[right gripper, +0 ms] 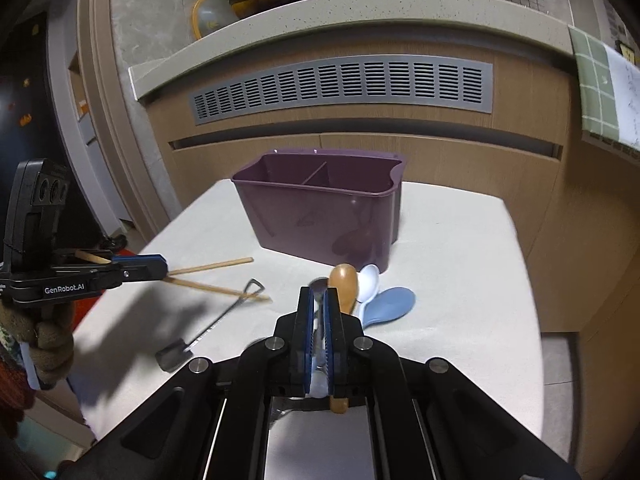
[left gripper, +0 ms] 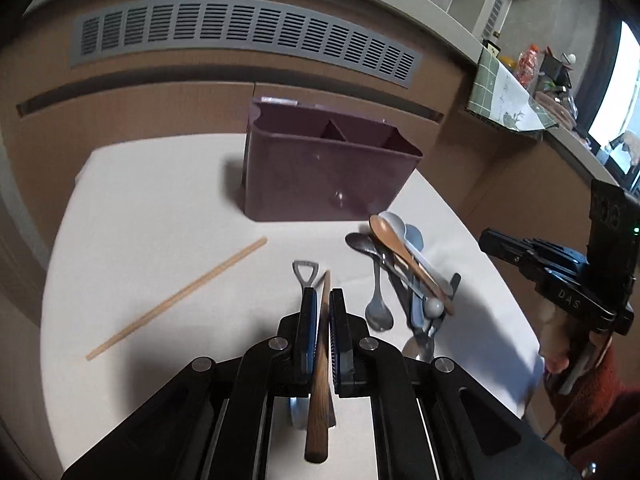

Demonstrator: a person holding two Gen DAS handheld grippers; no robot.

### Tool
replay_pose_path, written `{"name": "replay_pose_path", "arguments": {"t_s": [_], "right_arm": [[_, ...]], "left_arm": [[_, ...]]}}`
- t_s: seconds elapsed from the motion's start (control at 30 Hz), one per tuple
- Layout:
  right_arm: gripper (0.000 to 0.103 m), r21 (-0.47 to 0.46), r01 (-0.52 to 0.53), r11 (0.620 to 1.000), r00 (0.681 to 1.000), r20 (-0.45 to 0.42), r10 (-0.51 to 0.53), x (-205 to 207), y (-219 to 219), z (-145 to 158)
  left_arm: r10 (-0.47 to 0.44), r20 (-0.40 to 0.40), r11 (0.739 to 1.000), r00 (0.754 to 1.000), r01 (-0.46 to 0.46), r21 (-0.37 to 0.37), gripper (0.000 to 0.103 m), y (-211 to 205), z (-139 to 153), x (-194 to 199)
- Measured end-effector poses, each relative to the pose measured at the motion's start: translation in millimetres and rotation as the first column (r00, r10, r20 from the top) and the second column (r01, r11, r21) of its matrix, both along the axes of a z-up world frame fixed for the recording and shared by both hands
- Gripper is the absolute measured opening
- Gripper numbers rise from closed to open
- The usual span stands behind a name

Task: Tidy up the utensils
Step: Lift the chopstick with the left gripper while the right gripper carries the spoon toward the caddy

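Note:
My left gripper (left gripper: 324, 300) is shut on a wooden chopstick (left gripper: 320, 352), held above the white table (left gripper: 160, 208). A second chopstick (left gripper: 176, 300) lies on the table to its left. A small metal shovel-shaped spoon (left gripper: 305, 274) lies under the left fingers. My right gripper (right gripper: 319, 300) is shut on a bundle of spoons: a wooden spoon (right gripper: 344, 284), a white spoon (right gripper: 369, 282), a blue spoon (right gripper: 386, 306) and a metal one (right gripper: 319, 285). The purple divided utensil holder (left gripper: 320, 172) stands at the table's back and also shows in the right wrist view (right gripper: 320, 212).
A wooden cabinet with a grey vent grille (left gripper: 240, 36) stands right behind the table. A cluttered counter (left gripper: 532, 80) lies to the right. The table edges fall off close on the left and right.

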State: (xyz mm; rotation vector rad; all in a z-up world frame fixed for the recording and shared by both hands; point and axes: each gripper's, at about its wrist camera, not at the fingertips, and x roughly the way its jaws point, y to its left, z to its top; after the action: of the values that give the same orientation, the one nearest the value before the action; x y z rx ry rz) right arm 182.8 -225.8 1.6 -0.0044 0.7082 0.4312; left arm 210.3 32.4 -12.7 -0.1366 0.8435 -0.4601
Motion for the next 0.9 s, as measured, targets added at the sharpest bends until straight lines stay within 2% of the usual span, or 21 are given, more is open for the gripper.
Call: {"name": "replay_pose_path", "arguments": {"t_s": [0.13,0.27,0.33,0.37,0.47,0.57,0.63,0.7,0.73,0.8,0.9], "right_arm": [[0.004,-0.011,0.007,1.000,1.000,-0.028,-0.008,0,-4,-9],[0.004,-0.017,0.010,1.000,0.999,-0.051,-0.010,3,-4,-17],[0.004,-0.032,0.008,0.999,0.999,-0.051,-0.010,2,-3,-19],[0.004,-0.043,0.006,0.999,0.999,-0.052,-0.009,2,-1,-22],[0.004,-0.058,0.004,0.998,0.998,-0.069,-0.008,4,1,-28],[0.006,-0.050,0.004,0.999,0.996,-0.091,-0.009,8,1,-33],[0.012,-0.061,-0.012,0.998,0.995,-0.099,0.006,14,4,-36],[0.023,-0.101,-0.034,0.994,0.995,-0.098,0.024,23,9,-40],[0.026,-0.148,-0.049,0.988,0.995,-0.090,0.035,32,15,-44],[0.026,-0.211,-0.056,0.976,0.996,-0.086,0.039,46,23,-50],[0.027,-0.231,-0.105,0.967,0.986,-0.149,0.072,66,36,-63]], "left_arm": [[-0.044,-0.032,0.998,0.999,0.045,0.039,0.008,0,-15,-10],[-0.054,-0.120,0.985,0.991,0.072,0.154,0.008,-10,-42,-12],[-0.060,-0.157,0.980,0.986,0.088,0.178,0.010,-12,-53,-13],[-0.052,-0.141,0.978,0.989,0.079,0.193,0.010,-12,-54,-14],[-0.052,-0.177,0.974,0.983,0.089,0.209,0.010,-17,-56,-2],[-0.066,-0.166,0.959,0.984,0.108,0.261,0.010,-30,-55,12],[-0.091,-0.180,0.948,0.979,0.141,0.287,0.011,-41,-54,25],[-0.110,-0.219,0.939,0.970,0.174,0.298,0.011,-50,-54,38],[-0.117,-0.227,0.934,0.967,0.185,0.307,0.011,-54,-54,44],[-0.119,-0.265,0.928,0.957,0.202,0.313,0.011,-59,-53,55],[-0.117,-0.294,0.935,0.949,0.205,0.289,0.011,-60,-53,65]]}}
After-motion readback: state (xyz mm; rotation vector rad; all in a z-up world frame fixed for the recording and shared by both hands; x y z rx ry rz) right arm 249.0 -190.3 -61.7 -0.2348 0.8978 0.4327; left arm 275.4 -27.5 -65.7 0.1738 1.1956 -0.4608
